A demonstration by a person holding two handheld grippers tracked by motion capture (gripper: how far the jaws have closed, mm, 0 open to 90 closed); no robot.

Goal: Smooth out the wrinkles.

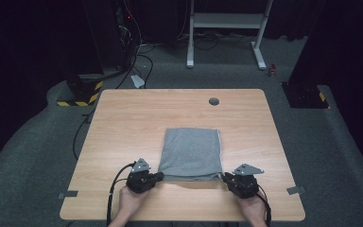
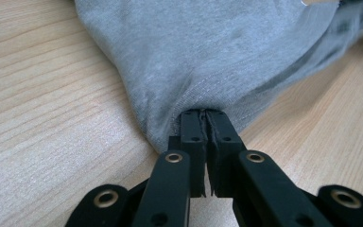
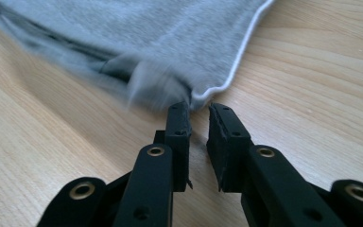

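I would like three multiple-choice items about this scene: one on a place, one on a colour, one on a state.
1. Where does the cloth lie on the table?
A. near edge, centre
B. far left corner
C. far right corner

2. What colour is the cloth?
A. red
B. grey
C. green

3. How stand the jaws of the left hand-held gripper?
A. wide open, away from the cloth
B. shut on the cloth's corner
C. shut on a cable

Key: 1 A, the high view shows it between both hands; 2 B, all views show grey fabric; 3 B, the left gripper view shows the jaws pinching fabric.
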